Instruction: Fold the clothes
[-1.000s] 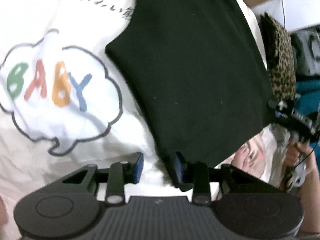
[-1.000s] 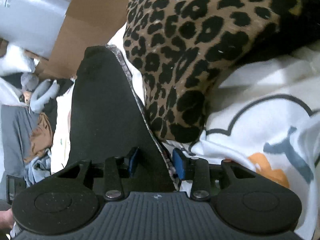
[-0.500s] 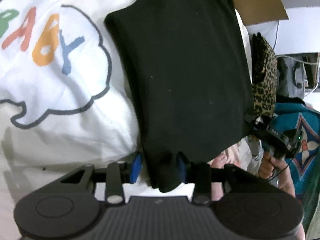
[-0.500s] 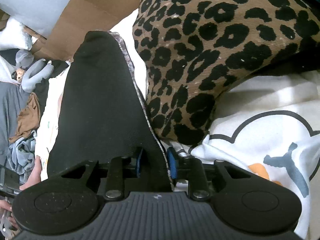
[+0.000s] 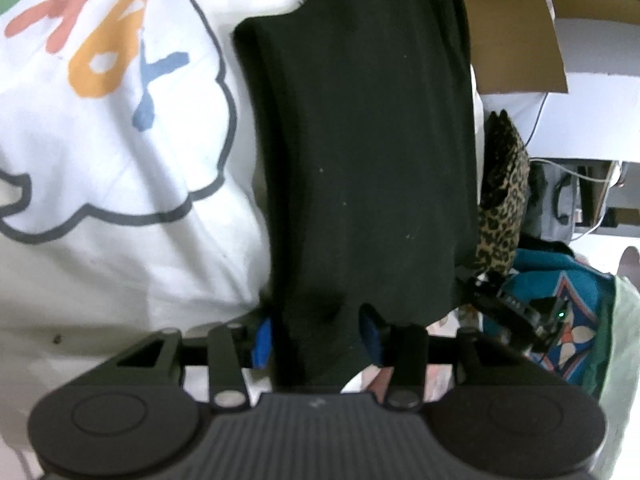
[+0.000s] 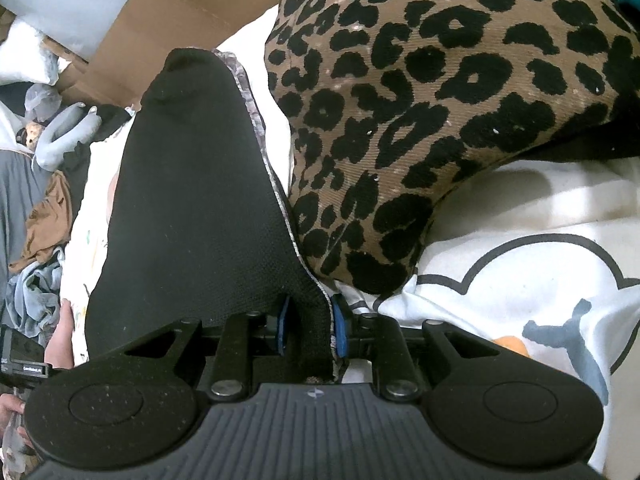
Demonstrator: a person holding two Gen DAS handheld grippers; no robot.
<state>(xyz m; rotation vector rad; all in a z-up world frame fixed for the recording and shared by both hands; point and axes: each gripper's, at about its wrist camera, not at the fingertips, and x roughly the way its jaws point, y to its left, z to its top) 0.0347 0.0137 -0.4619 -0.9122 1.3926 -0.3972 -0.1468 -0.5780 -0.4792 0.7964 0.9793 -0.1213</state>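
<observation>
A black garment (image 5: 360, 152) lies stretched over a white sheet printed with a "BABY" cloud (image 5: 112, 128). My left gripper (image 5: 316, 336) is shut on the garment's near corner, cloth bunched between the blue pads. In the right wrist view my right gripper (image 6: 310, 328) is shut on another corner of the same black garment (image 6: 188, 208), whose edge shows a grey lining. The other gripper and the hand holding it show at the left wrist view's right (image 5: 516, 312).
A leopard-print cushion (image 6: 432, 120) lies right beside the garment, also seen in the left wrist view (image 5: 504, 200). Cardboard (image 6: 168, 24) lies beyond it. A pile of grey, brown and blue clothes (image 6: 36, 208) sits left. A teal patterned cloth (image 5: 560, 304) lies right.
Both grippers have closed on corners of the black garment. The left gripper slid right onto the corner; the garment now hangs straighter between the two.
</observation>
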